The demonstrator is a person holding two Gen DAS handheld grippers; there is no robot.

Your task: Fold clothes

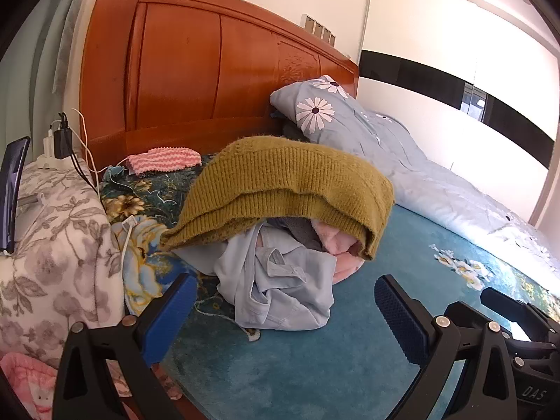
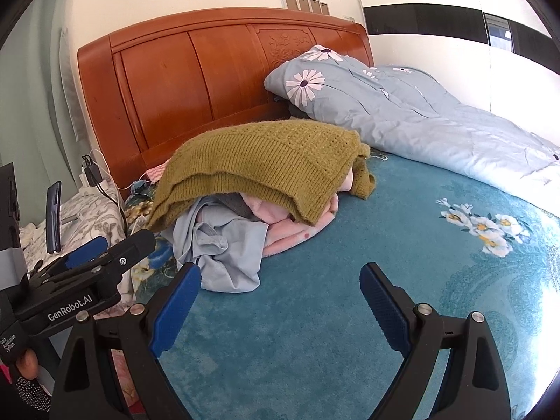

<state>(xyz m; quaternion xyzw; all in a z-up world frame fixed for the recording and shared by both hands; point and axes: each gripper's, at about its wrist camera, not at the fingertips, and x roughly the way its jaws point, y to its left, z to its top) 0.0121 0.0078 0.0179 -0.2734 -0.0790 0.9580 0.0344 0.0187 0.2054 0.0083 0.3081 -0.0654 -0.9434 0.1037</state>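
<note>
A heap of clothes lies on the teal bedspread (image 1: pixel 315 367) near the headboard. An olive knit sweater (image 1: pixel 280 182) lies on top, also in the right wrist view (image 2: pixel 266 161). Under it are a crumpled light blue shirt (image 1: pixel 280 287) (image 2: pixel 224 245) and a pink fleece garment (image 1: pixel 339 245) (image 2: pixel 297 227). My left gripper (image 1: pixel 283 318) is open and empty, just short of the blue shirt. My right gripper (image 2: pixel 280 301) is open and empty over the bedspread, in front of the heap. The left gripper also shows at the left of the right wrist view (image 2: pixel 105 252).
A wooden headboard (image 2: pixel 210 80) stands behind the heap. A light blue daisy quilt (image 2: pixel 420 115) lies along the far right. A pink striped cloth (image 1: pixel 161 161) lies by the headboard. A floral-covered bedside surface (image 1: pixel 52 245) with a phone (image 1: pixel 12 192) and chargers (image 1: pixel 61 143) sits left.
</note>
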